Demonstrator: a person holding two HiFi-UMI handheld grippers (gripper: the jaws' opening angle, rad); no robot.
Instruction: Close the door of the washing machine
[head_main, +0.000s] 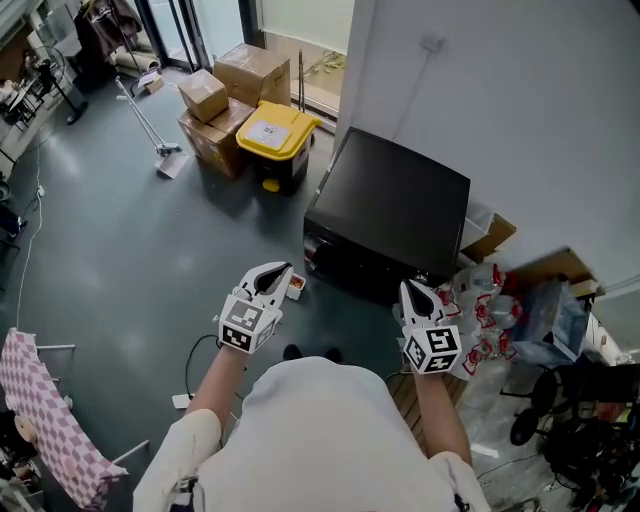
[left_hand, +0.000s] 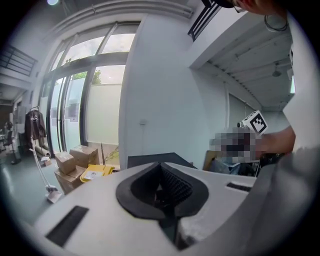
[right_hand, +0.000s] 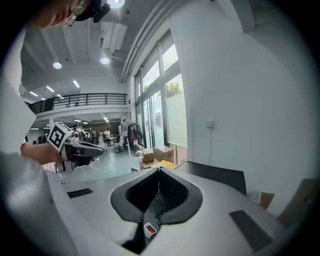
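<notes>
The washing machine (head_main: 390, 215) is a black box standing against the white wall, and its dark front (head_main: 345, 265) faces me. I cannot tell from here how its door stands. My left gripper (head_main: 272, 276) is held up in front of my chest, left of the machine, shut and empty. At the machine's near right corner, my right gripper (head_main: 413, 292) is also shut with nothing in it. The left gripper view shows the shut jaws (left_hand: 161, 165) with the machine's top (left_hand: 150, 160) behind them. In the right gripper view, the machine's top (right_hand: 220, 175) lies beyond the shut gripper (right_hand: 159, 170).
Cardboard boxes (head_main: 235, 100) and a yellow-lidded bin (head_main: 275, 135) stand left of the machine, with a broom (head_main: 150, 125) on the floor. Plastic bags with red print (head_main: 490, 310) and a chair base (head_main: 560, 400) crowd the right. A pink checked cloth (head_main: 50, 420) hangs at the lower left.
</notes>
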